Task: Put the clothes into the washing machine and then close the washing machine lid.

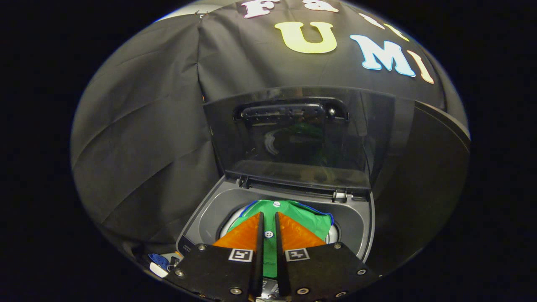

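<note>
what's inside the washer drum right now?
A green garment with white buttons and blue trim lies in the washing machine drum opening, lid raised. The gripper pinches a fold of it between its fingers. Anything beneath the cloth is covered.

Raised lid (293, 138) leaves the drum mouth open; green shirt (302, 216) fills it beneath the gripper (268, 216).

Your gripper (268, 226) fingers cover much of the green shirt (302, 218) and the washing machine (209, 209) drum; small items beside the machine are indistinct.
</note>
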{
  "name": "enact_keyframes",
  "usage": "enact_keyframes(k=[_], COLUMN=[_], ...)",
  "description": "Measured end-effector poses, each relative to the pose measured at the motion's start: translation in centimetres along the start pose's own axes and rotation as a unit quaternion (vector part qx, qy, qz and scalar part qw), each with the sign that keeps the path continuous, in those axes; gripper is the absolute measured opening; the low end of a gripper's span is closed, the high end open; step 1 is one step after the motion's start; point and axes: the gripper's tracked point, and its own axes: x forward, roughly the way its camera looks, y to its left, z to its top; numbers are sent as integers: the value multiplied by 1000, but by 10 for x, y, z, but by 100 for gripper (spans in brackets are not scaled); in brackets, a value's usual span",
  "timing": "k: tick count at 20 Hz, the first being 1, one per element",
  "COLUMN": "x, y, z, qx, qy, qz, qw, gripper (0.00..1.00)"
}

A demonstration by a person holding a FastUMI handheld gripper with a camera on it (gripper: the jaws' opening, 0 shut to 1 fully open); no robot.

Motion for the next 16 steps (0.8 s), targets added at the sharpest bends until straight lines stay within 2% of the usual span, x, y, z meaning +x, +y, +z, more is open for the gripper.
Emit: enact_keyframes(k=[1, 5, 11, 16], x=[-2, -2, -10, -33], y=[3, 6, 6, 14], z=[2, -5, 2, 60], qx=[-2, -19, -24, -35], qy=[-5, 0, -18, -103], qz=[0, -9, -14, -13], qw=[1000, 1000, 999, 994], gripper=[17, 96, 96, 96])
